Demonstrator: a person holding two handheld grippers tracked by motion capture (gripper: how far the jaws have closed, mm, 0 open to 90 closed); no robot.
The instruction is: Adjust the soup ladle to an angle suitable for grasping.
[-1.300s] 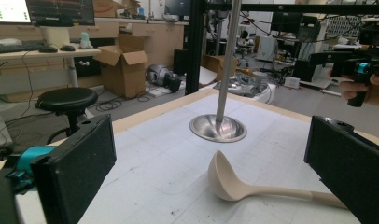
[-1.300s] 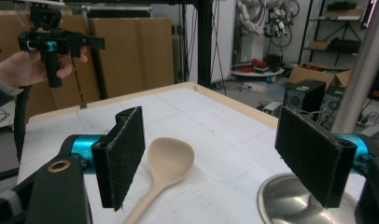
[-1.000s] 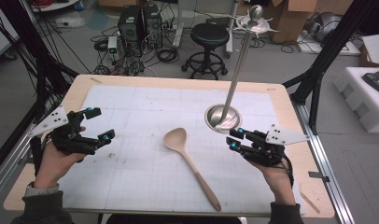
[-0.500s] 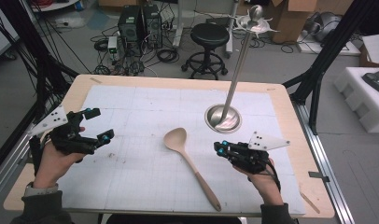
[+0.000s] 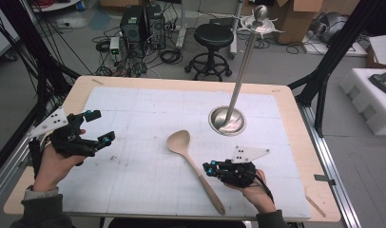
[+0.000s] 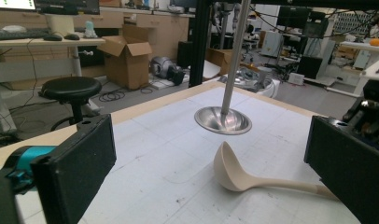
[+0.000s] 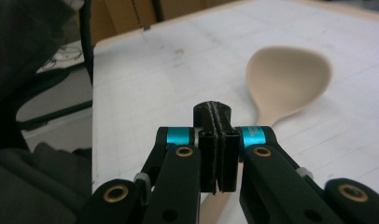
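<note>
A pale wooden spoon [image 5: 196, 168] lies on the white mat, bowl toward the far left, handle running to the near edge. My right gripper [image 5: 208, 168] is shut just right of the handle's middle, pointing left at it. In the right gripper view the pads [image 7: 218, 140] are pressed together with nothing between them, and the spoon [image 7: 288, 79] lies just beyond and under the tips. At the table's left my left gripper [image 5: 100, 126] is held open and holds nothing. Between its wide jaws, the left gripper view looks across at the spoon [image 6: 234, 172].
A metal stand with a round dished base [image 5: 227, 120] and a tall slanting pole [image 5: 243, 61] stands at the far right of the mat, just beyond the spoon's bowl. The wooden table rim [image 5: 295, 104] frames the mat. A black stool [image 5: 215, 35] stands on the floor behind.
My right gripper has moved left and down from beside the stand's base to the spoon's handle, and its jaws have gone shut. The left gripper and the spoon have stayed put.
</note>
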